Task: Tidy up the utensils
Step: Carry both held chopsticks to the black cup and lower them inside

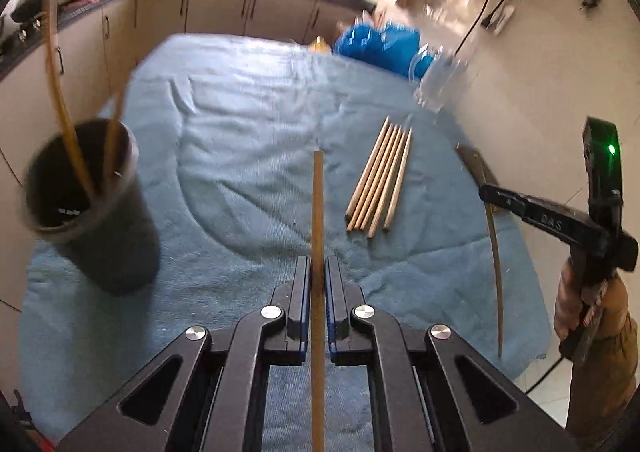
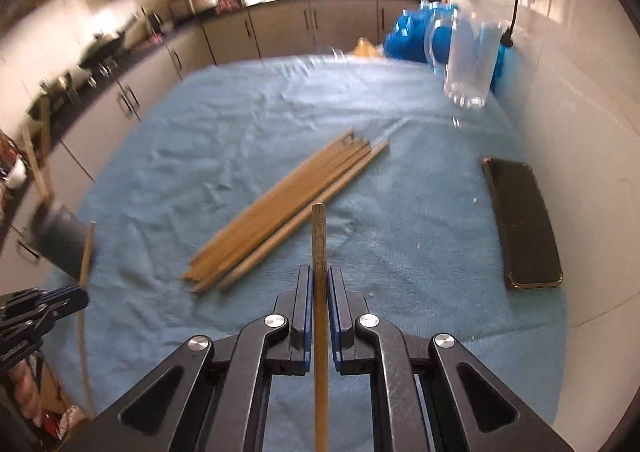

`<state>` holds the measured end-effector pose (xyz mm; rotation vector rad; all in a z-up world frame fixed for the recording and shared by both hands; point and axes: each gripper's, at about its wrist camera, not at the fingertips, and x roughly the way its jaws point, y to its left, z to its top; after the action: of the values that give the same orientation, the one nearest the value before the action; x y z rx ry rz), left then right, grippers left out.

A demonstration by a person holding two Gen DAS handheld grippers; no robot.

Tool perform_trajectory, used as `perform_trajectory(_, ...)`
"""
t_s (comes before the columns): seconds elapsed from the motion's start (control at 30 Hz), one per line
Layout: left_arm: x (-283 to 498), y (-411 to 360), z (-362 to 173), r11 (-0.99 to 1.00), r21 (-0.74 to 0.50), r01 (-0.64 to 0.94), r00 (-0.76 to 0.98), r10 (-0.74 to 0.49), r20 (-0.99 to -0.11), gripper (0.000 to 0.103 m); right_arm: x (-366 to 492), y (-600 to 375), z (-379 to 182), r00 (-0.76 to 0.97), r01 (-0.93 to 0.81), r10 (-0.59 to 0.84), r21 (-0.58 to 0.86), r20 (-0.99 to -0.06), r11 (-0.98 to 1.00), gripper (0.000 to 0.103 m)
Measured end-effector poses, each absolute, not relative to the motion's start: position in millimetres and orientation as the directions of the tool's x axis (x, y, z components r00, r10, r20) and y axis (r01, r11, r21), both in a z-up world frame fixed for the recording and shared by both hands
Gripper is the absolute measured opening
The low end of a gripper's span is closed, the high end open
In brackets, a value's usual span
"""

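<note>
Task looks partway done. The dark round plastic cup (image 1: pixel 86 204), at 9 o'clock in the left wrist view, already holds two long wooden sticks (image 1: pixel 64 108) standing upright & leaning on its rim. The left gripper (image 1: pixel 318 272) is clamped on a thin wooden chopstick (image 1: pixel 318 212), which pokes straight out toward 12 o'clock above the blue terry towel (image 1: pixel 240 112) covering the counter. The right gripper (image 2: pixel 320 282) is likewise closed tight on a darker wooden chopstick (image 2: pixel 319 236). So two more pieces are in hand, neither yet in a holder.

Left to do: the bundle of loose wooden chopsticks (image 2: pixel 280 212) lies flat on the towel mid-counter, abt five or six, side by side, at 11 o'clock from the right gripper. All of those probably need picking up too.

Other things: a clear glass mug (image 2: pixel 468 60) stands at 1 o'clock in the right wrist view, near the wall, empty as far as blur allows; possibly a second holder. A black phone in a case (image 2: pixel 520 224) lies flat at 3 o'clock, well apart from the bundle. A blue plastic bag (image 1: pixel 376 44) sits at the far edge.

In the way: not much. The cup's leaning sticks crowd its mouth, so dropping another in likely needs a steep approach. The two grippers work close together & could clash over the bundle.
</note>
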<state>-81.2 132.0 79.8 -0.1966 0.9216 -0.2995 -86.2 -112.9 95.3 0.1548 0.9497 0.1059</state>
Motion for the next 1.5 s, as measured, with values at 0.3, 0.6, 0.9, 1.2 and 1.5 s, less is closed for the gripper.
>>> perform_trajectory(0.3, -122, 145, 129, 0.941, -0.284, 0.182, 0.735, -0.322, -0.596, 0.006, -121, -84, 143, 0.702, -0.081, 0.225, 0.239, -0.676, 0.968, 0.008)
perform_trajectory(0.6, -148, 179, 176, 0.923, -0.331, 0.199, 0.817, -0.343, -0.465, 0.006, -133, -56, 188, 0.797, -0.132, 0.256, 0.255, -0.548, 0.958, 0.008)
perform_trajectory(0.9, -150, 244, 232, 0.944, -0.314, 0.101, 0.905, -0.219, -0.366, 0.006, -113, -6, 250, 0.842, -0.250, 0.368, 0.320, -0.394, 0.914, 0.008)
perform_trajectory(1.2, -108, 284, 246, 0.962, -0.270, -0.024, 0.944, -0.067, -0.324, 0.006, -76, 75, 284, 0.836, -0.365, 0.470, 0.354, -0.281, 0.861, 0.008)
perform_trajectory(1.5, -50, 291, 198, 0.965, -0.254, -0.068, 0.898, -0.052, -0.437, 0.006, -32, 127, 232, 0.801, -0.338, 0.447, 0.315, -0.398, 0.887, 0.008)
